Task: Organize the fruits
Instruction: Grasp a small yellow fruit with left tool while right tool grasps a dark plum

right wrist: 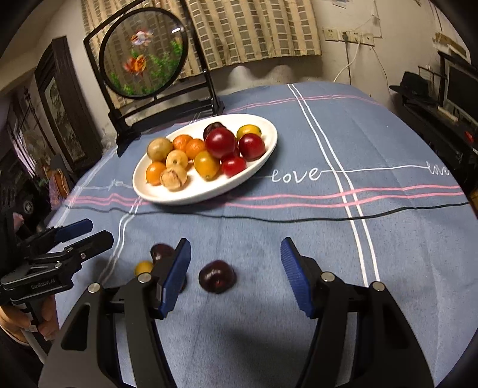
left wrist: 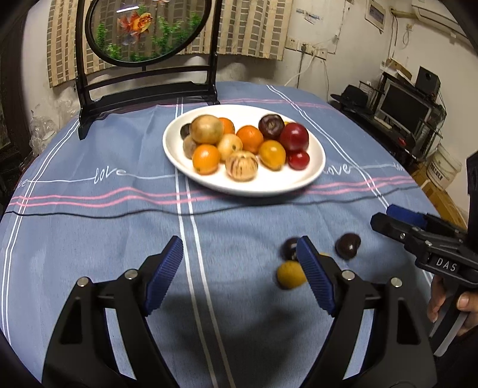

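A white oval plate [left wrist: 310, 174] [right wrist: 143, 188] on the blue tablecloth holds several fruits: oranges, red plums, dark plums, yellow and tan ones. Three fruits lie loose on the cloth in front of it: a dark plum [left wrist: 346, 245] [right wrist: 217, 276], a second dark plum [left wrist: 289, 247] [right wrist: 160, 252] and a small yellow fruit [left wrist: 289, 274] [right wrist: 144, 267]. My left gripper [left wrist: 239, 268] is open and empty above the cloth, the yellow fruit just outside its right finger. It also shows in the right wrist view [right wrist: 86, 231]. My right gripper [right wrist: 236, 273] [left wrist: 385, 216] is open, the dark plum between its fingers.
A black stand with a round goldfish picture [left wrist: 143, 27] [right wrist: 143, 50] stands behind the plate at the table's far edge. A thin black cable [left wrist: 119, 213] [right wrist: 328, 219] crosses the cloth in front of the plate. Shelves with a monitor [left wrist: 403, 107] are off the right side.
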{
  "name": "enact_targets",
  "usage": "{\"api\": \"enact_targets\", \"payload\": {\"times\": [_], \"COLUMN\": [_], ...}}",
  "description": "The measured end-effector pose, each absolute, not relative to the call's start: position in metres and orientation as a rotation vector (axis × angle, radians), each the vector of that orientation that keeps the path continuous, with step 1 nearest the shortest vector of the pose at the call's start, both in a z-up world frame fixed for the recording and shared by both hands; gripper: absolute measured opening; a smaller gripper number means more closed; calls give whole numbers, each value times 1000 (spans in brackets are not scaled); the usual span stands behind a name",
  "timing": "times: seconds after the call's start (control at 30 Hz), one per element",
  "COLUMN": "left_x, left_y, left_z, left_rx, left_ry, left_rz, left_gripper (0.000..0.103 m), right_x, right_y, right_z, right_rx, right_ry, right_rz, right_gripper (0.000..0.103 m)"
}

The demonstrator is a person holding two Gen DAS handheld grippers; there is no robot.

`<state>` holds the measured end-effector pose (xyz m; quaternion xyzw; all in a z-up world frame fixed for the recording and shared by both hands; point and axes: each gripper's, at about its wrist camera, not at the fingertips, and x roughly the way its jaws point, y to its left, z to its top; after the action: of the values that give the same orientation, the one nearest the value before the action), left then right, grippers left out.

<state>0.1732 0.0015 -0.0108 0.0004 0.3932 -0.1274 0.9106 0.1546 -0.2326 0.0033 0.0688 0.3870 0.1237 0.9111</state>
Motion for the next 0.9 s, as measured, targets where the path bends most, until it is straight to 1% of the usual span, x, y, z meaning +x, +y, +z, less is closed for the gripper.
{"api": "enact_targets", "payload": {"times": [0.23,0.7,0.73,0.8,0.83,0.87,0.9], "left_x": [163,161,162,165,166,168,170], "left_y": [-9,-34,-35,-37,-38,-38,-40], "left_z": [-22,-43,-45,-48,-50,-52,-55], "left_rx": [40,99,102,107,107,105,107], "left_ry": [839,890,894,906,913,926,938], "left_rz": [-298,-353,-352,-351,-352,-356,-357], "left_gripper": [80,80,78,72,65,56,53], "right_x": [141,140,140,139,138,138,138], "right_y": [-224,-229,-229,-229,-229,-229,-229], "right_z": [-2,-10,-9,-9,-8,-8,-9], "right_rx": [67,94,95,98,100,101,101], "right_ry": [820,834,833,829,827,827,827], "right_rz": [267,277,280,283,284,286,287], "right_gripper": [63,63,63,63,63,63,63]}}
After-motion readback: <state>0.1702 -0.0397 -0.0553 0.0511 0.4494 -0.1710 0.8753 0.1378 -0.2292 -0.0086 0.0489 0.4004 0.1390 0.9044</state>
